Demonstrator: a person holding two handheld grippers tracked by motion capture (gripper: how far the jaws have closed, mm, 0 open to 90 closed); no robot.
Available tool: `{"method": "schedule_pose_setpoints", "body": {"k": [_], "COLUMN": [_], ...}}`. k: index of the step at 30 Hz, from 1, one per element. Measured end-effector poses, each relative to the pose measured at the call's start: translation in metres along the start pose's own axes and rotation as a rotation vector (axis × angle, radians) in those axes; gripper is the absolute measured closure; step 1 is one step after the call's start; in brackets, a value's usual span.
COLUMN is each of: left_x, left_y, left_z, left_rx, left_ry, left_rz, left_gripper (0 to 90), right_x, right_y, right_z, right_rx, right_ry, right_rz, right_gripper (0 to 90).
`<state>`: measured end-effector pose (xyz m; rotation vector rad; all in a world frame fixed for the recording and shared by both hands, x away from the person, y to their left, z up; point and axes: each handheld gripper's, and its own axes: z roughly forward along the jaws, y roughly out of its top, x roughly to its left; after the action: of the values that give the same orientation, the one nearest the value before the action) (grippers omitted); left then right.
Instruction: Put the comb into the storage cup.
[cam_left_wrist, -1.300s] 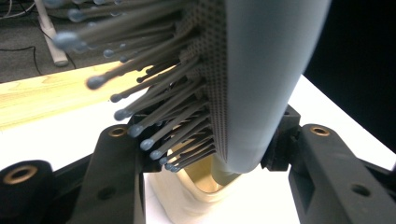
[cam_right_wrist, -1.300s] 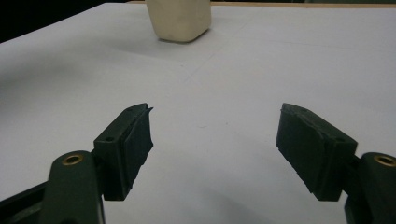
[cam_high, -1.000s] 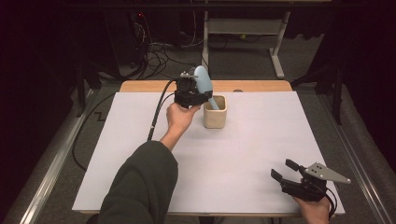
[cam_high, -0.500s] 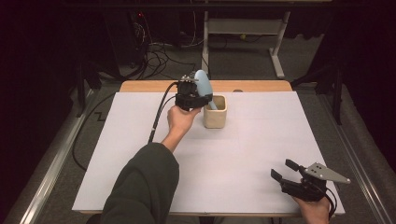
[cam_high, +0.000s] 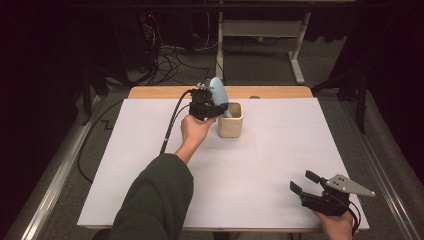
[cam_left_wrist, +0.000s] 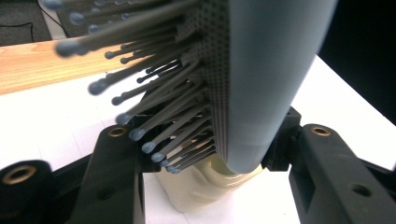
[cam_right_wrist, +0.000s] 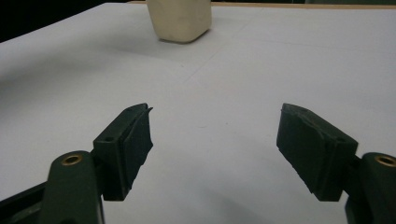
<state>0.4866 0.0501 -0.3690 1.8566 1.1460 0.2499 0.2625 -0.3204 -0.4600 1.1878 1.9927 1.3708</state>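
Left gripper (cam_high: 210, 100) clamps the light-blue hairbrush (cam_high: 218, 91) by its head, handle end dipping into the cream cup (cam_high: 230, 120) at the table's (cam_high: 150, 150) far middle, while the right gripper (cam_high: 306, 182) rests near edge, jaws wide, empty.

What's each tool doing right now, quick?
Left tool: closed on the blue hairbrush, above the cream cup.
Right tool: open, holding nothing.

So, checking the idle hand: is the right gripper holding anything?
No, the right gripper has its jaws wide apart over the bare white table.
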Motion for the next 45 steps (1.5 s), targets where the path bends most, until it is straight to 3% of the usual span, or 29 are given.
{"method": "schedule_pose_setpoints", "body": {"k": [30, 45], "left_x": [-0.0005, 0.0045], "left_y": [-0.0025, -0.0022], "left_z": [0.0052, -0.0014], "left_rx": [0.012, 0.021], "left_ry": [0.015, 0.046], "left_rz": [0.033, 0.073], "left_gripper": [49.5, 35.2], "right_x": [-0.0005, -0.0005], "right_y": [0.0, 0.0001], "right_z": [0.0006, 0.0004], "right_rx": [0.001, 0.0], "right_ry": [0.003, 0.002], "right_rz": [0.003, 0.003], "right_gripper": [26.5, 26.5]}}
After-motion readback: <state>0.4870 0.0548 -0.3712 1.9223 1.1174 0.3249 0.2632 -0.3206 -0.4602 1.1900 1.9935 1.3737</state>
